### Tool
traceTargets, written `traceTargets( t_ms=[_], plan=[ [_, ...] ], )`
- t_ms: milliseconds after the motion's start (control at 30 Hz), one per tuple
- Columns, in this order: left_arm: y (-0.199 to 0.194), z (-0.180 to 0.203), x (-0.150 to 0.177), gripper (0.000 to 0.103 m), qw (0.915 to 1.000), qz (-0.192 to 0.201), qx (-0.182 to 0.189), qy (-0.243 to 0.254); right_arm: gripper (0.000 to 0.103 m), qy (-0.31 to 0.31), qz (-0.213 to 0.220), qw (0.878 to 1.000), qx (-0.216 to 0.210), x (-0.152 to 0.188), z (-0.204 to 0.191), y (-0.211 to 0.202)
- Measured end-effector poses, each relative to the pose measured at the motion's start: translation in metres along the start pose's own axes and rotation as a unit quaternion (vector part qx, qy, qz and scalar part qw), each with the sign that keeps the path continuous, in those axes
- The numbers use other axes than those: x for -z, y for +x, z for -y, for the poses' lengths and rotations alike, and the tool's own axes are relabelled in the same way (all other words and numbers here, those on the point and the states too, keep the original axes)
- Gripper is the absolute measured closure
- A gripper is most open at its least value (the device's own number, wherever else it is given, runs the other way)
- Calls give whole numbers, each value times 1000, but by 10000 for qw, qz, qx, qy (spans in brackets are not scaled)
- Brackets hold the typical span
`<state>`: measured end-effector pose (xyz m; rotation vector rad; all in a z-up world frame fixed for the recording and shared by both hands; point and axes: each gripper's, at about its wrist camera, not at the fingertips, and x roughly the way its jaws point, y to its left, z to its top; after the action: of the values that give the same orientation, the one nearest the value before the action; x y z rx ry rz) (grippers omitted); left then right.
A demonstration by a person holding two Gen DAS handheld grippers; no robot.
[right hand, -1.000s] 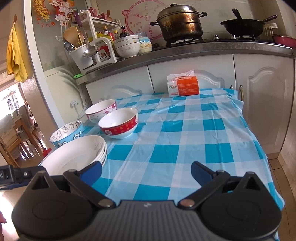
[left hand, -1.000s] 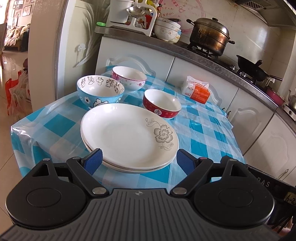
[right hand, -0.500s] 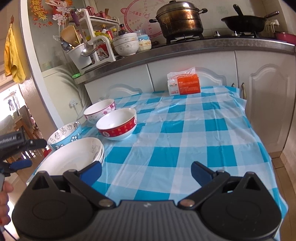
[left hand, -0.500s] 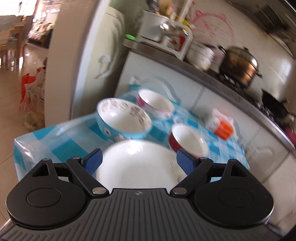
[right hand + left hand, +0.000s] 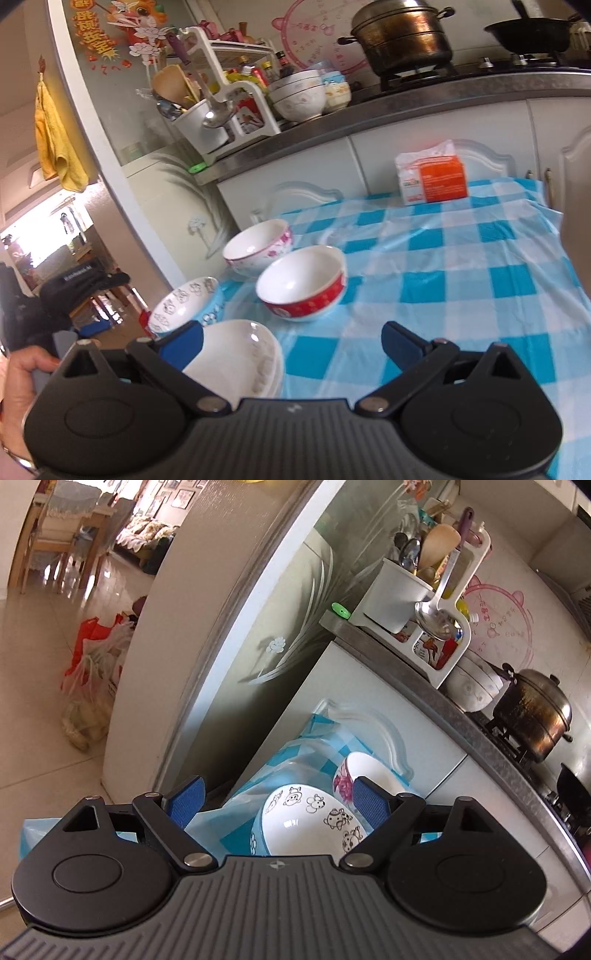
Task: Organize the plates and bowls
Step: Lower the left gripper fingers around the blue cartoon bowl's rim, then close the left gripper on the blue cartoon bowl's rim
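A blue bowl with cartoon animals (image 5: 310,823) lies just under my open left gripper (image 5: 279,806), with a pink-flowered bowl (image 5: 354,771) behind it. In the right wrist view the blue bowl (image 5: 184,306), the pink-flowered bowl (image 5: 258,247), a red-banded bowl (image 5: 301,284) and a stack of white plates (image 5: 240,358) stand on the left part of the blue checked tablecloth (image 5: 461,266). My right gripper (image 5: 291,343) is open and empty, low over the table's front edge beside the plates. The left gripper (image 5: 70,284) shows at the far left, held by a hand.
An orange and white tissue pack (image 5: 432,177) lies at the back of the table. The counter behind carries a utensil rack (image 5: 221,103), stacked bowls (image 5: 299,92), a pot (image 5: 402,33) and a wok (image 5: 532,29). A glass door frame (image 5: 207,635) stands left of the table.
My left gripper has swung left and forward, from over the plates to over the blue bowl at the table's corner. My right gripper has moved left and lower, toward the plates.
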<state>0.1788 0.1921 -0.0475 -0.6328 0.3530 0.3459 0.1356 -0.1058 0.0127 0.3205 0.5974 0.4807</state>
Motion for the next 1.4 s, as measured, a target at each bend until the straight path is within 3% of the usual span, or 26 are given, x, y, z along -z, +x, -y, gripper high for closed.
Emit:
traceTargets(
  t_ms=[200, 433, 600, 867, 1067, 1133, 1233, 1400],
  plan=[
    [18, -5, -4, 0, 9983, -211, 546, 38, 1, -6, -249, 9993, -285, -20, -16, 42],
    [31, -24, -9, 0, 9969, -264, 649, -365, 1, 329, -421, 9965, -641, -47, -22, 93],
    [41, -36, -8, 0, 9951, -512, 625, -576, 1, 633, -595, 9938, -687, -65, -17, 135],
    [47, -29, -4, 0, 9922, -800, 821, -488, 13, 811, -1152, 9807, -1354, -67, -33, 186],
    [48, -34, -2, 9, 9856, -959, 1192, -717, 15, 706, -1855, 9679, -1540, -58, -44, 218],
    [50, -34, 0, 17, 9835, -1060, 1255, -764, 15, 749, -1976, 9656, -1514, -55, -42, 224],
    [52, -31, 3, 31, 9855, -1115, 1095, -657, 20, 598, -2010, 9668, -1464, -51, -42, 227],
    [53, -30, 6, 40, 9877, -1124, 928, -568, 28, 306, -2074, 9662, -1502, -50, -50, 228]
  ],
)
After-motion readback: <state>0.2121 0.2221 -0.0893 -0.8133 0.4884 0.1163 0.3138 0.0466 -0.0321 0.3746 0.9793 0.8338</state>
